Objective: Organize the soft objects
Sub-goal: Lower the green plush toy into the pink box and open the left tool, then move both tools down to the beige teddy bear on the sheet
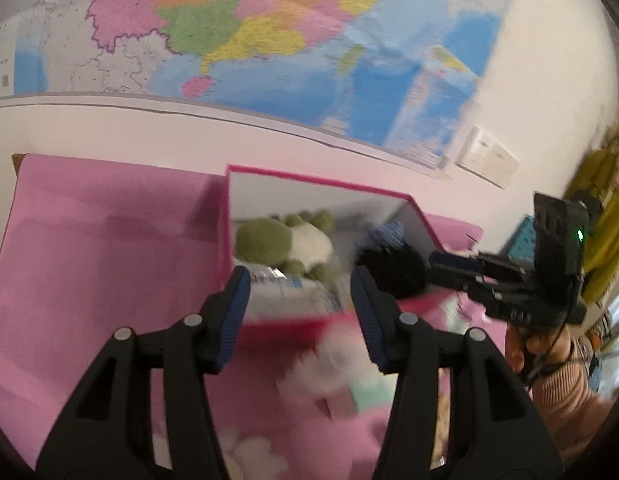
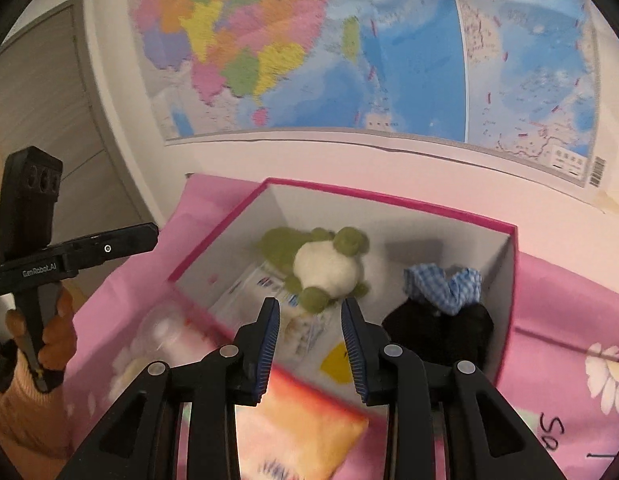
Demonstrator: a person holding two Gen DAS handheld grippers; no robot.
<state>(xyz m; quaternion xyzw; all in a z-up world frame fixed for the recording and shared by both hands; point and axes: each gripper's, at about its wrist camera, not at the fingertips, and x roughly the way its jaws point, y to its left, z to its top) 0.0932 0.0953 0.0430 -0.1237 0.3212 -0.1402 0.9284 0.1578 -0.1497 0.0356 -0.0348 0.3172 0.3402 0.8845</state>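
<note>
An open pink-rimmed box (image 2: 389, 200) with white walls stands on the pink bed cover. In it lie a green and white plush frog (image 2: 325, 266) and a black plush with a blue checked bow (image 2: 441, 308). The box (image 1: 309, 178), the frog (image 1: 285, 242) and the black plush (image 1: 393, 270) also show in the left wrist view. My left gripper (image 1: 301, 308) is open and empty before the box's near wall. My right gripper (image 2: 309, 336) is open and empty over the near rim. A white plush (image 1: 341, 364) and a small orange and pink pillow (image 2: 305, 424) lie outside the box.
A large map (image 2: 349, 40) hangs on the wall behind the bed. The pink cover (image 1: 89, 260) stretches left of the box. A grey door (image 2: 41, 100) is at the left. Printed packets (image 2: 265, 284) line the box floor. Yellow clothes (image 1: 605, 216) hang at the far right.
</note>
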